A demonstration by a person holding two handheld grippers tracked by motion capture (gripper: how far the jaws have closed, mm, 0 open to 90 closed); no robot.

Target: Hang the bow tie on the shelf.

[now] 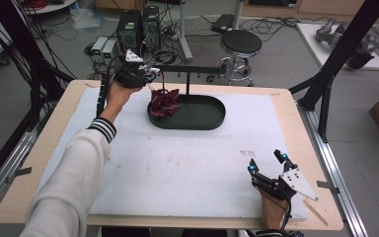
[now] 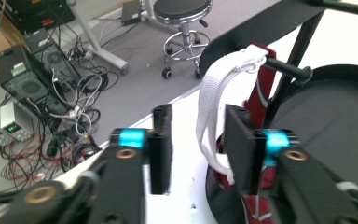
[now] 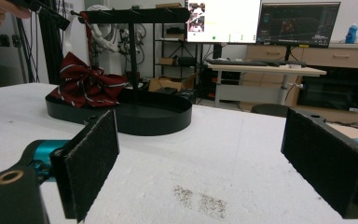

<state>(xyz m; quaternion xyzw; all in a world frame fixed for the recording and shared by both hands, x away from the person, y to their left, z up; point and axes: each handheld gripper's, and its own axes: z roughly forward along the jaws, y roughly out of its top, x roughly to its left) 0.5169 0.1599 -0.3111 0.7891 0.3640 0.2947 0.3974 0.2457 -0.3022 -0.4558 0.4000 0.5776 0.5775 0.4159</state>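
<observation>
Overhead, white strap (image 2: 213,100) hanging lengthwise from peg (image 2: 286,67), between left tool (image 2: 198,140) jaws.

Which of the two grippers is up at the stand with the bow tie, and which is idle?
The left gripper is at the stand's crossbar, jaws open around the white strap of the bow tie. The right gripper rests open near the table's front edge, away from the tray.

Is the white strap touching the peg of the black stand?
Touching. In the left gripper view the white strap is looped over the stand's peg and hangs from it, between the left claw's open jaws.
</observation>
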